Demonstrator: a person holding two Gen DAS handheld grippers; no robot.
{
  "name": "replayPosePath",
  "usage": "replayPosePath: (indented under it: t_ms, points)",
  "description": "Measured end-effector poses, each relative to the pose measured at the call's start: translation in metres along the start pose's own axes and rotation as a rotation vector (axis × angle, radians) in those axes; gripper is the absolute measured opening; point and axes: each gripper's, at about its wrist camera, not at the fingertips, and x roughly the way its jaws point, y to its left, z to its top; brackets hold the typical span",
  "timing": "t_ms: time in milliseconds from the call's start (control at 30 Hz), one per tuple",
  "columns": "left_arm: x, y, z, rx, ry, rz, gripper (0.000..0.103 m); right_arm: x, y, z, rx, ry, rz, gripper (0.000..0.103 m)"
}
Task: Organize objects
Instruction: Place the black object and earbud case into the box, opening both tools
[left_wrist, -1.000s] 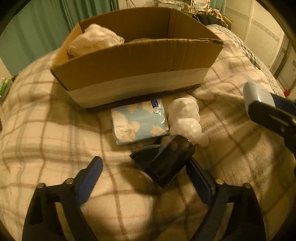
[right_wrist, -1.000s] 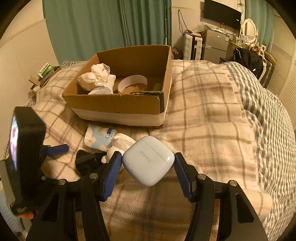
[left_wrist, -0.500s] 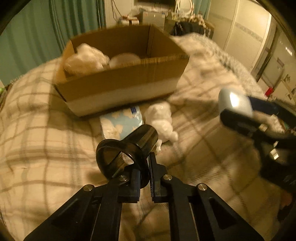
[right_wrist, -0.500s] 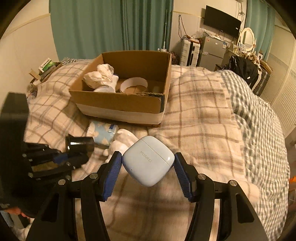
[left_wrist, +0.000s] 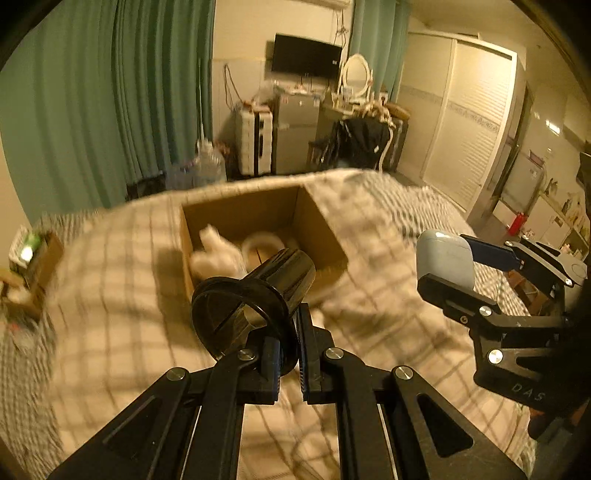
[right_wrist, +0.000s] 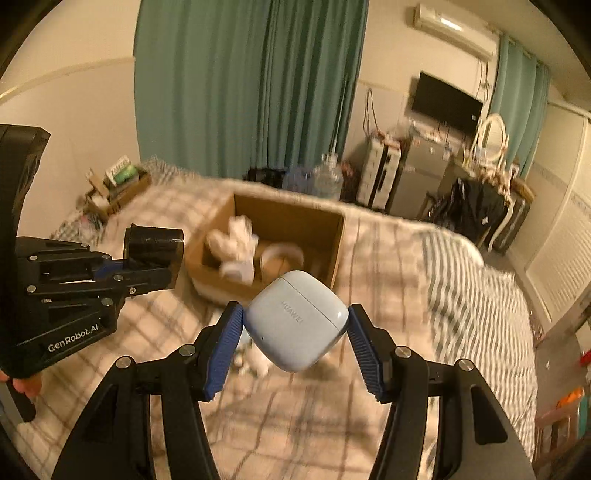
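My left gripper (left_wrist: 286, 354) is shut on the rim of a black cylinder cup (left_wrist: 258, 295) and holds it in the air in front of the cardboard box (left_wrist: 325, 236); the left gripper also shows in the right wrist view (right_wrist: 147, 275), with the cup (right_wrist: 153, 245). My right gripper (right_wrist: 295, 332) is shut on a pale blue earbuds case (right_wrist: 297, 319), raised above the bed; the case shows in the left wrist view (left_wrist: 445, 258) too. The box (right_wrist: 336, 236) holds a white crumpled thing (right_wrist: 236, 243) and a tape roll (right_wrist: 282, 254).
The bed carries a plaid blanket (right_wrist: 295, 424). A white thing (right_wrist: 255, 360) lies on it below the case. A small crate of items (right_wrist: 118, 181) stands at the bed's left. Green curtains, a fridge and a wardrobe stand behind.
My left gripper closed on the black cup and lifted it off the blanket. Both grippers rose and now look down on the box from higher up.
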Motion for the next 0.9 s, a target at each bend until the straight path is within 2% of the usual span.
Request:
replayPosePath:
  t_ms: [100,233,367,500,767,900]
  points:
    - [-0.003,0.004,0.025,0.028,-0.037,0.039,0.007,-0.003,-0.006,0.028,-0.001,-0.046,0.011,0.058]
    - [0.01,0.012,0.054,0.036,-0.062,0.056,0.007,0.02,-0.016,0.065,0.004,-0.059,0.032,0.058]
    - [0.043,0.018,0.077,0.043,-0.054,0.046,0.007,0.059,-0.022,0.09,-0.008,-0.041,0.034,0.058]
    - [0.087,0.028,0.092,0.025,-0.013,0.035,0.007,0.103,-0.026,0.104,-0.005,-0.015,0.038,0.057]
    - [0.176,0.055,0.087,-0.007,0.076,0.039,0.007,0.198,-0.041,0.111,0.036,0.055,0.061,0.057]
    - [0.2,0.06,0.077,-0.005,0.092,0.037,0.007,0.228,-0.052,0.101,0.061,0.077,0.061,0.057]
